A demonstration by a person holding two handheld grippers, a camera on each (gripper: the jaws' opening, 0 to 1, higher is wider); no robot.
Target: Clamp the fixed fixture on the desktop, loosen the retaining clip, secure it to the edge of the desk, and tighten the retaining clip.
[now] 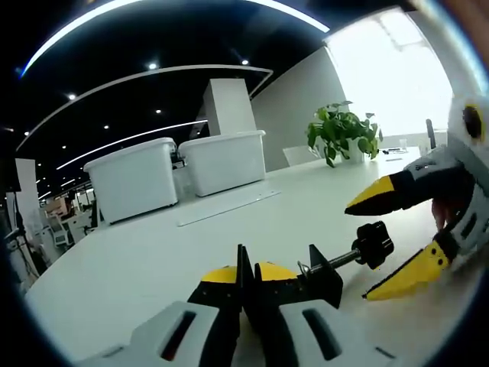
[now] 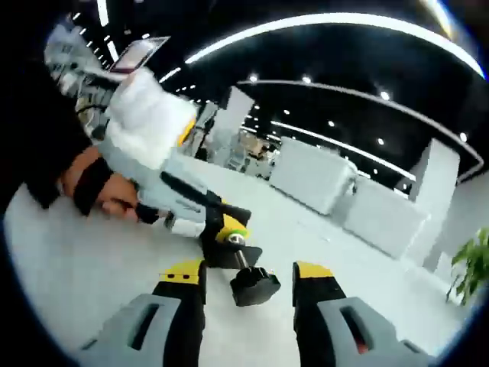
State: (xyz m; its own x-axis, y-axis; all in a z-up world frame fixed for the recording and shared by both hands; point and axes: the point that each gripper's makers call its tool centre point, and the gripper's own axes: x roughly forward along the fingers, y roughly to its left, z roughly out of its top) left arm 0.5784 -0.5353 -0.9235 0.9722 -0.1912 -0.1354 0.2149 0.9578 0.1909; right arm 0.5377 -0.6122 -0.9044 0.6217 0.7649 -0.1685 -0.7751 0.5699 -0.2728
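Note:
A black screw clamp point(image 1: 325, 274) lies on the white desk point(image 1: 153, 260), its threaded rod ending in a black knob point(image 1: 374, 245). My left gripper point(image 1: 246, 269) is shut on the thin edge of the clamp's frame. My right gripper point(image 1: 391, 235) comes in from the right, open, one yellow fingertip above the knob and one below it. In the right gripper view the knob point(image 2: 256, 284) sits between the jaws of my open right gripper point(image 2: 248, 272), apart from both. Beyond it the left gripper point(image 2: 221, 228), held by a hand point(image 2: 103, 191), grips the clamp point(image 2: 229, 252).
Two white storage bins point(image 1: 179, 172) stand at the back of the desk, with a flat pale strip point(image 1: 229, 206) lying in front of them. A potted plant point(image 1: 344, 131) stands at the back right. Bare desktop stretches to the left.

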